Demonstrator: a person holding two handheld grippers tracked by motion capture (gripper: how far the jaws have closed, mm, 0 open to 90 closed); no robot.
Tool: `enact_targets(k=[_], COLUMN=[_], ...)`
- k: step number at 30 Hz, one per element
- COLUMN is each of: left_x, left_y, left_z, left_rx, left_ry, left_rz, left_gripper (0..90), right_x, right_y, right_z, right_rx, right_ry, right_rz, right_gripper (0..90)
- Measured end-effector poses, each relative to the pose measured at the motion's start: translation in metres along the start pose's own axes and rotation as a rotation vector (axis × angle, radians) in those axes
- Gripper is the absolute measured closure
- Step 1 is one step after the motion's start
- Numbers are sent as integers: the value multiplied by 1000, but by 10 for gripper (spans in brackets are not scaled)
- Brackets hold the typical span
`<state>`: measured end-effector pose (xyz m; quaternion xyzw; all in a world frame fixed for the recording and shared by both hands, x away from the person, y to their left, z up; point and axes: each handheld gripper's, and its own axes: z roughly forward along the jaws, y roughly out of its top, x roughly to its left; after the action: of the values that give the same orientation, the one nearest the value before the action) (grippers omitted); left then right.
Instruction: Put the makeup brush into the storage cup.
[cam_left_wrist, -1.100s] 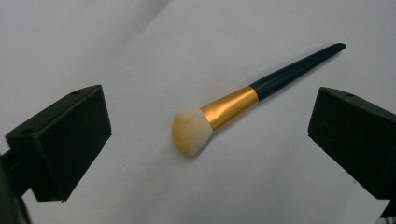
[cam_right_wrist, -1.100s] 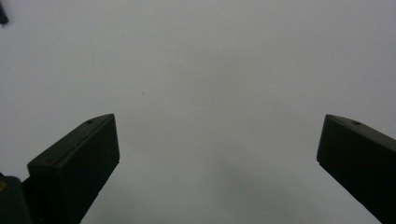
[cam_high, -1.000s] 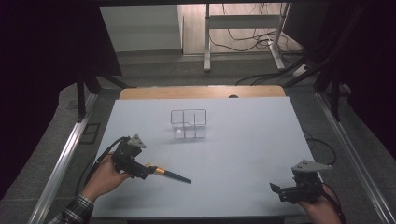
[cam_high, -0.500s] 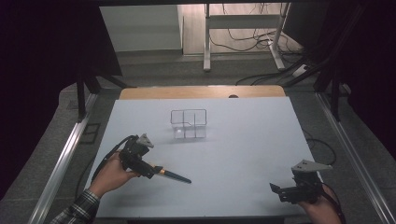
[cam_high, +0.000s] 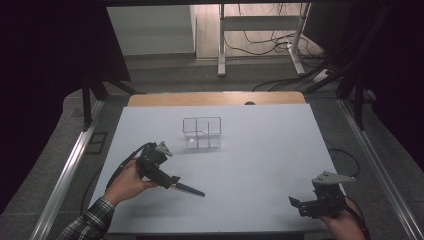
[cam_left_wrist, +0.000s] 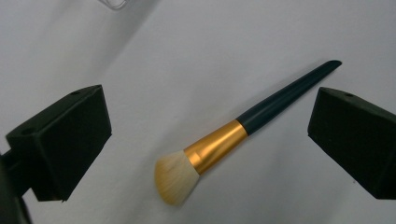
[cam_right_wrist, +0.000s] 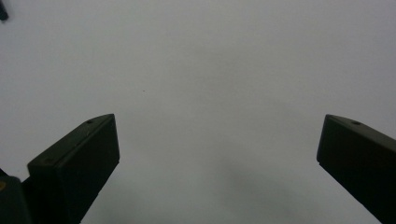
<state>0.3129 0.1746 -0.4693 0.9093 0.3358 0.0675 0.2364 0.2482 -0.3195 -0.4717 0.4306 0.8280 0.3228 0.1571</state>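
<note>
So my left gripper (cam_left_wrist: 205, 140) is hanging right over the makeup brush (cam_left_wrist: 233, 140), fingers (cam_left_wrist: 70, 140) spread wide and released, nothing in them yet. The brush lies flat on the white counter (cam_high: 260, 150), on my left half towards the near edge, bristles toward my hand and the dark handle tip pointing off to the right in the high view. In the left gripper view it sits between the two fingers but on a diagonal, so they aren't square to it.

My take on doing this bit properly: turn the wrist a touch so the fingers line up across the handle, then come down and close on the gold ferrule or just past it on the dark handle. Not on the bristles, they'd just squash and slip. The handle tapers to a thin tip, so grabbing far out there looks like a recipe for it pivoting or rolling away.

Right gripper (cam_high: 320, 205) is parked at the near right corner, fingers (cam_right_wrist: 74, 163) wide apart too, holding nothing, bare counter under it.

Room-wise it's easy. The clear organizer (cam_high: 202, 133) sits near the middle, well apart from the brush, with open counter between them. Only thing I'd watch is the near edge of the counter, since both hands are close to it.
</note>
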Motion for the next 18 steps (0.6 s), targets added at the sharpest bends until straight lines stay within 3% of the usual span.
enact_targets(k=[18], left_x=[-1], left_y=[-10], left_z=[24], left_rx=[24], left_ry=[-43], left_rz=[22], left_gripper=[5], right_x=[0], right_y=[0], right_z=[1], right_rx=[11], right_ry=[5], right_rz=[-2], right_gripper=[0])
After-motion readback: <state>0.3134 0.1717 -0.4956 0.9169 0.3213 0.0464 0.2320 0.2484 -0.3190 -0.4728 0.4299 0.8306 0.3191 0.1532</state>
